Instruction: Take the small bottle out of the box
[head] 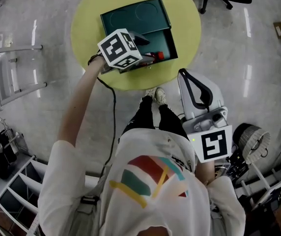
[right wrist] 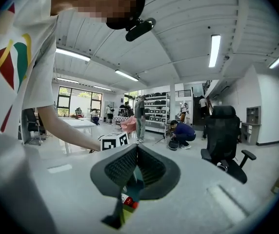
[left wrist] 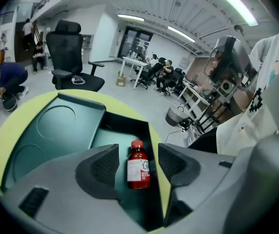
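L tongs [left wrist: 138, 152]: spread wide, small bottle [left wrist: 138, 168] lying between them in box [left wrist: 56, 130] (untouched) | R tongs [right wrist: 136, 152]: pressed together, empty | Risk: right-hand pad may catch the box wall, rolling bottle aside.

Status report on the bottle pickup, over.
Left gripper open, straddling the small bottle, no contact. Bottle lying flat in the open box. Right gripper shut, empty, near the body. Nothing in the way.
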Motion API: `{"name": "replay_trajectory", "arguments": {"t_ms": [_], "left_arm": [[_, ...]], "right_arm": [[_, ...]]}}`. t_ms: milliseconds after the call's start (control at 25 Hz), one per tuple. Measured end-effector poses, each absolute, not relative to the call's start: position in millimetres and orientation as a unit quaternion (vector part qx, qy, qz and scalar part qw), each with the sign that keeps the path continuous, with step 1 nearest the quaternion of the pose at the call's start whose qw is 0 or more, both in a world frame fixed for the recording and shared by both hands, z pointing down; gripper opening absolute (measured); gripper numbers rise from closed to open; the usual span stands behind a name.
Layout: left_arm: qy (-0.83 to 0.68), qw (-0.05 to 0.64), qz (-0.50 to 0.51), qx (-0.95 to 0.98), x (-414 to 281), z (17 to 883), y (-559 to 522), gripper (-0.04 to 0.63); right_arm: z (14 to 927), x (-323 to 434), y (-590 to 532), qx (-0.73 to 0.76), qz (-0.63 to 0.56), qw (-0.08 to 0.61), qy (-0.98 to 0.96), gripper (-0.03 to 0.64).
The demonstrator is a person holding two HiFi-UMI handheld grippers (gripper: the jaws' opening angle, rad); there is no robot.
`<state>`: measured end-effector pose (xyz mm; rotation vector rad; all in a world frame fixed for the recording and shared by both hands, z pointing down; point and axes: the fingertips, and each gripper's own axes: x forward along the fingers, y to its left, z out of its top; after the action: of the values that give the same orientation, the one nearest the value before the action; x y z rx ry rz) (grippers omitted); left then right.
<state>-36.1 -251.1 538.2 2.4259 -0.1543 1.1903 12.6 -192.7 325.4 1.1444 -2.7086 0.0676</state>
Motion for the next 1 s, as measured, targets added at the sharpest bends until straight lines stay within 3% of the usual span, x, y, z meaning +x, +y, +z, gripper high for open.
{"name": "replay_trajectory", "arguments": {"t_ms": [400,1000], "left_arm": [[0.017,0.227,0.548,0.805,-45.4,601.5,-233.0,0.236],[0.023,0.241,0.575,0.782,-43.3,614.0,-231.6,0.229]], "right_arm": [[344.3,10.4,-191.6,0.379,0.036,0.118,-0.917,0.005],[354.4,4.6,-185.4,0.374,0.043,0.127,-0.918,0.005]]}}
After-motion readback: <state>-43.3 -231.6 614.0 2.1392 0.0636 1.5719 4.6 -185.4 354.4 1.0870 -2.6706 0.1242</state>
